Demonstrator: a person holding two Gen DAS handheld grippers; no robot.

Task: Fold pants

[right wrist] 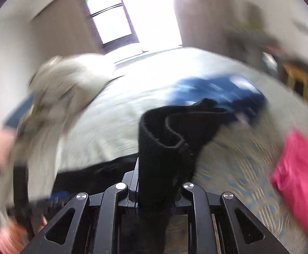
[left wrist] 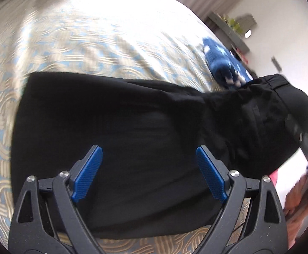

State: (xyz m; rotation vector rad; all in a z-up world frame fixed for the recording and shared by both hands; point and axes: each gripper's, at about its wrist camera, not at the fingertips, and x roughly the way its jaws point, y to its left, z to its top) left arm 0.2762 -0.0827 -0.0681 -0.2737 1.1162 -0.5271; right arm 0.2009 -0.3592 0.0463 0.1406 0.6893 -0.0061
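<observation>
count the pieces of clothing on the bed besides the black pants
2 sure: a blue patterned garment past the black pants near the bed's far edge, and a pink garment to their right. A blurred pale heap at left may be a third.

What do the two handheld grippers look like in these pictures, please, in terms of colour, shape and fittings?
The left gripper is black plastic, with two fingers faced with blue, finely textured pads. Its arms have triangular cut-outs and round silver pivot screws. The right gripper has the same black frame, cut-outs and silver screws; only slivers of blue show at its fingers.
</observation>
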